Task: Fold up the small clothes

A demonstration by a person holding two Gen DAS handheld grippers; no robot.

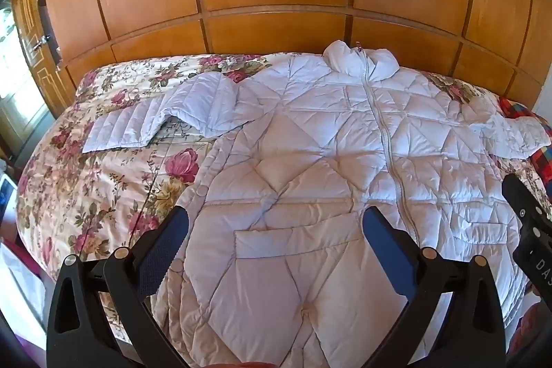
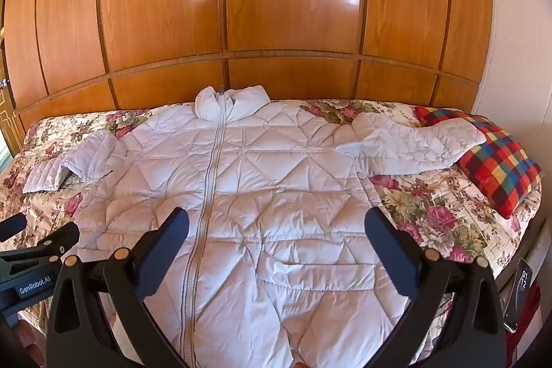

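Left wrist view: jacket [image 1: 310,143] is lying flat, zip up, on the bed [image 1: 103,181], sleeves out, ready for folding. Left gripper [image 1: 274,223] and right gripper [image 2: 276,223] are hovering spread near the hem (gripping nothing).

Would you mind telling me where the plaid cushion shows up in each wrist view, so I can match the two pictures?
Left wrist: the plaid cushion is only a sliver at the far right edge, partly under the jacket's sleeve.
Right wrist: the plaid cushion is in full view at upper right on the floral bedspread, the sleeve end resting on it.
Shared landmark: the white jacket's collar against the wooden panels.
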